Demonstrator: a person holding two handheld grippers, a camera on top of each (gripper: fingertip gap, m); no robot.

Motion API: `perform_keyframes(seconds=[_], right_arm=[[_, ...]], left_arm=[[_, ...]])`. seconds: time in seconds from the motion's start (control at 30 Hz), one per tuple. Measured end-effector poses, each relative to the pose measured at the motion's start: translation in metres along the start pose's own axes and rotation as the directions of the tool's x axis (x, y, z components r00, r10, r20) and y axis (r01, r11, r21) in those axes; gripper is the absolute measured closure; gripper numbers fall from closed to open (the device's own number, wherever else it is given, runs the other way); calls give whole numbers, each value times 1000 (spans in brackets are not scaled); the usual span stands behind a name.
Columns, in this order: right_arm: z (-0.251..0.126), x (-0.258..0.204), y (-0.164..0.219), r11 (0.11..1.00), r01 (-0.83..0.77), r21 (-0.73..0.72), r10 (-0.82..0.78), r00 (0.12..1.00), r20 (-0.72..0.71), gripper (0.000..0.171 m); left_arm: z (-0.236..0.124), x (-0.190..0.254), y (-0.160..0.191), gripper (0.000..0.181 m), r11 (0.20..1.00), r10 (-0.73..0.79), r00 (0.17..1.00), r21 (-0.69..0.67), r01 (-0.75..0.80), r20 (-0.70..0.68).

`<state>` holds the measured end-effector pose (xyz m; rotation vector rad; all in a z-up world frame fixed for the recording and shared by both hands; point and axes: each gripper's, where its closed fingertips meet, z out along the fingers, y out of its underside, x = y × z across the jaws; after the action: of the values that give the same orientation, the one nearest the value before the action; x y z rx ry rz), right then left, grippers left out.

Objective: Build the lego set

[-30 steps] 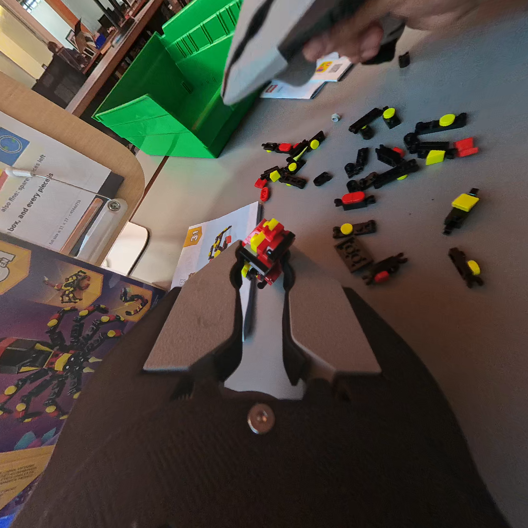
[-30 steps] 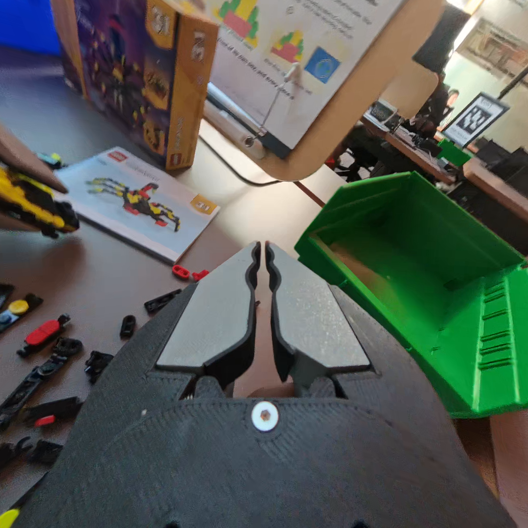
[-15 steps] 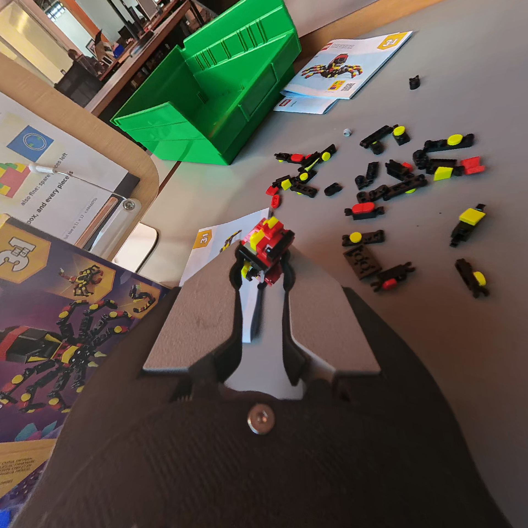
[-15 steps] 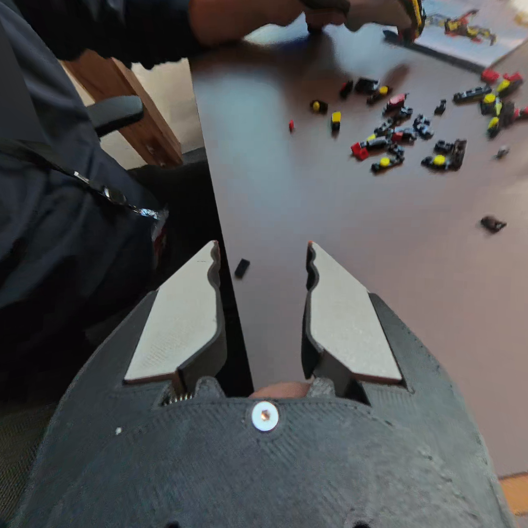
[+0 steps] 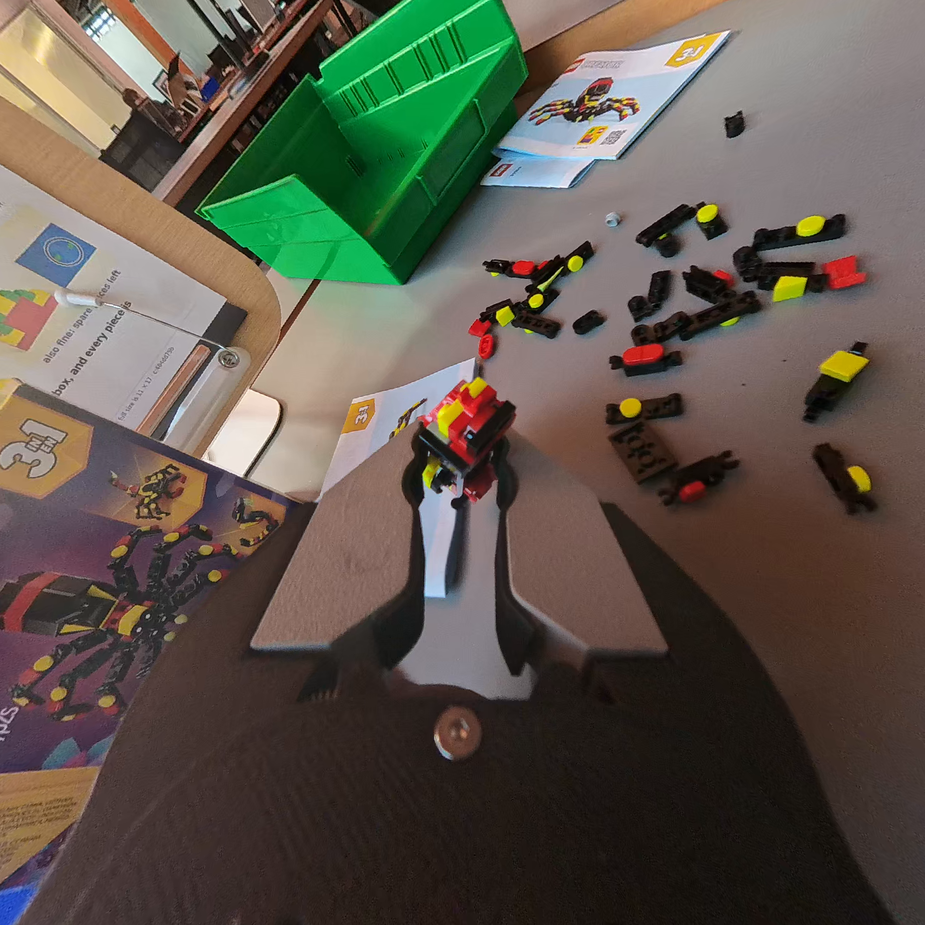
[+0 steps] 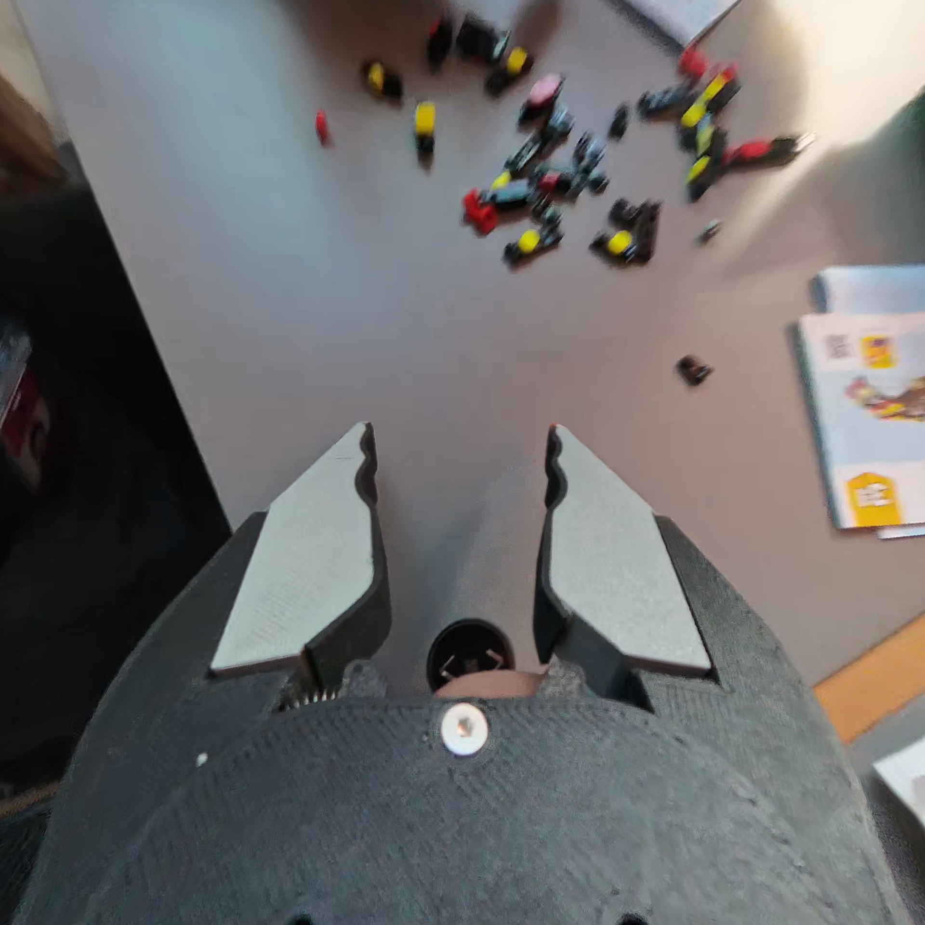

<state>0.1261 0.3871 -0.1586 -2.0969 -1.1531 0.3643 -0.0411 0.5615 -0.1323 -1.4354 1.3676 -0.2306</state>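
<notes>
Left gripper (image 5: 458, 453) clamped on small red-yellow-black lego model (image 5: 465, 430), held above grey table (image 5: 751, 625) — loose pieces (image 5: 701, 310) scattered beyond. Right gripper (image 6: 459, 440) wide apart, holding nothing — over bare table.

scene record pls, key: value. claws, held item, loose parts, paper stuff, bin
left claw: shut on red, yellow and black lego assembly
right claw: open, empty, above bare table
loose pieces: black, red, yellow, scattered on table
booklets: one by bin, one under left claw
set box: left edge, upright
green bin: appears empty
right view: motion-blurred
</notes>
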Motion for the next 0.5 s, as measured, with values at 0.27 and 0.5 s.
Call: perform_keyframes(seconds=[0.27, 0.5], right_arm=[[-28, -23, -35, 986, -24, 164, 2, 991, 136, 123], [-3, -58, 17, 999, -37, -39, 47, 949, 311, 155]], left_arm=[[-1, -10, 5, 158, 999, -27, 999, -17, 28, 30], [0, -12, 9, 158, 999, -33, 999, -33, 34, 33]])
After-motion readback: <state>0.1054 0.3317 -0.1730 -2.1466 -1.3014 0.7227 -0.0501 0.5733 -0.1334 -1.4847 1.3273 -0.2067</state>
